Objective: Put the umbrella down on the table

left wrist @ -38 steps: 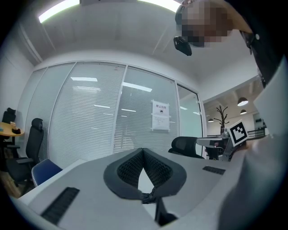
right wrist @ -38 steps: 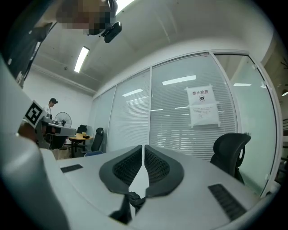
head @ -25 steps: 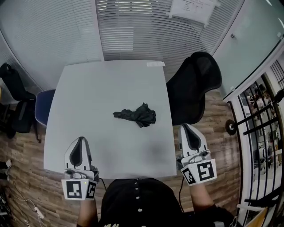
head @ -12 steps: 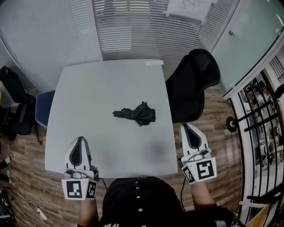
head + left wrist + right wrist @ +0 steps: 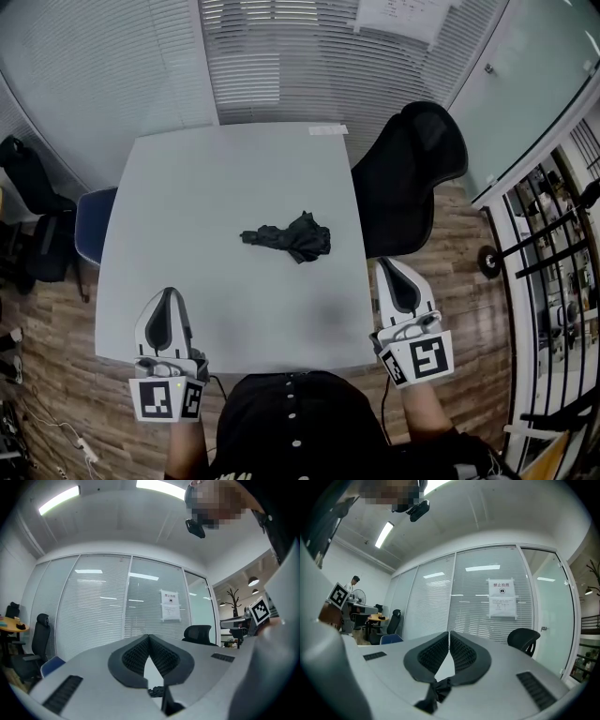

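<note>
Umbrella (image 5: 289,242): dark, collapsed, lies flat on surface (image 5: 187,206), slightly right of frame centre, narrow end pointing left. Nothing touches it.
Left tongs (image 5: 170,298): lower left of frame, over near edge of surface, pressed together, nothing pinched, well apart from umbrella.
Right tongs (image 5: 389,270): lower right, just off surface's right edge over wood floor (image 5: 459,272), pressed together, nothing pinched.
Black chair (image 5: 412,178): upper right, beside surface.
Blue chair (image 5: 92,225): at surface's left edge.
</note>
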Available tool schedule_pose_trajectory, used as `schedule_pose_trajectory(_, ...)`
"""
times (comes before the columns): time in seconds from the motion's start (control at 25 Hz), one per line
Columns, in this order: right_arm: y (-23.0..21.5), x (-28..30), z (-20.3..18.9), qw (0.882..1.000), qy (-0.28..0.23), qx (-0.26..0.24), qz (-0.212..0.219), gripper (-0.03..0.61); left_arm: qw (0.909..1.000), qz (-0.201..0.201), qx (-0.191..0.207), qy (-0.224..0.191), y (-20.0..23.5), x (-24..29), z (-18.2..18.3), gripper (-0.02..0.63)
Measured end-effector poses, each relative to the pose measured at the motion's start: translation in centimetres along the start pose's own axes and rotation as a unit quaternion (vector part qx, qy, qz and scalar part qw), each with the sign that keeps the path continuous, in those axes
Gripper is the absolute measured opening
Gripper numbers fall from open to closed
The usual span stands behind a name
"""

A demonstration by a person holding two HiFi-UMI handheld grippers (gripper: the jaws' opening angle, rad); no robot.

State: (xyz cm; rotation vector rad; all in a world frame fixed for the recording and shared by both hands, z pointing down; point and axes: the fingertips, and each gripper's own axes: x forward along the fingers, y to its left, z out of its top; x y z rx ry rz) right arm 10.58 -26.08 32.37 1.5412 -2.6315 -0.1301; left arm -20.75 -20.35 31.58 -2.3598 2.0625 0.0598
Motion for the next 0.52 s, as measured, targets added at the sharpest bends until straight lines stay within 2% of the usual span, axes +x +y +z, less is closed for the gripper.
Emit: schedule_pose_trajectory(0.52,1.14,0.44,0.25,1.0,-0.006,-0.007,0.01,0.035,1.0,0.002,-0.002,-0.003,0.41,-0.46,-0.06,0.014)
